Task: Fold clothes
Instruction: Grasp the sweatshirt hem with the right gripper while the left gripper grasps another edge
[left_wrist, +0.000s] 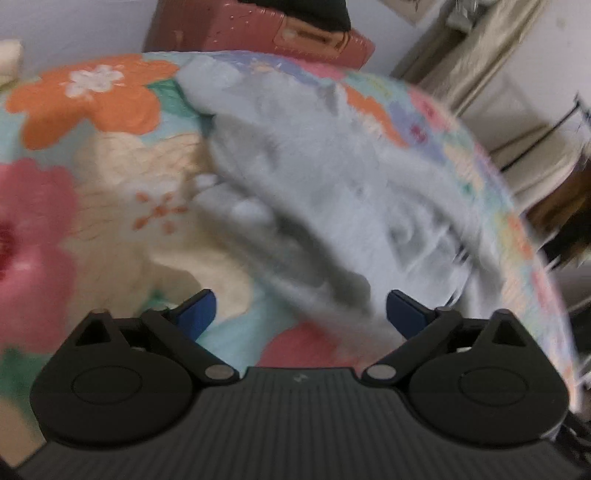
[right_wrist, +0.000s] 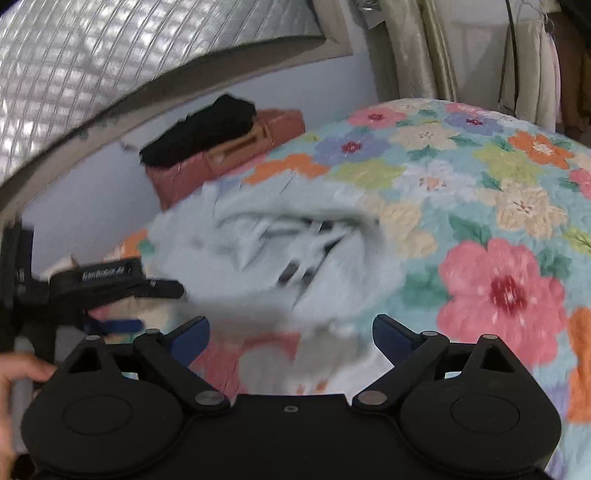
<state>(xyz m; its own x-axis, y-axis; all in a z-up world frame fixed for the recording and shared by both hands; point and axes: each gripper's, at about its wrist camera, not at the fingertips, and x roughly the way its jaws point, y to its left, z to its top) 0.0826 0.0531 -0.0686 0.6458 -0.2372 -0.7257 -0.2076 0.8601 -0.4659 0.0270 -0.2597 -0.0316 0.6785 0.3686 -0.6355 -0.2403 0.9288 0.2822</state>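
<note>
The pale garment (left_wrist: 325, 192) lies crumpled, seemingly unfolded, on the flowered bedspread (right_wrist: 480, 192); left gripper (left_wrist: 300, 310) and right gripper (right_wrist: 291, 332) are held wide, empty.

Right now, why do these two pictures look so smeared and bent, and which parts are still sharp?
Left wrist view: the pale blue garment and floral bedspread are streaked by motion blur, while the open left gripper stays sharp. Right wrist view: the garment is smeared, the flowers at right are clearer, the open right gripper is crisp. Fisheye lenses curve the bed's edges.
</note>
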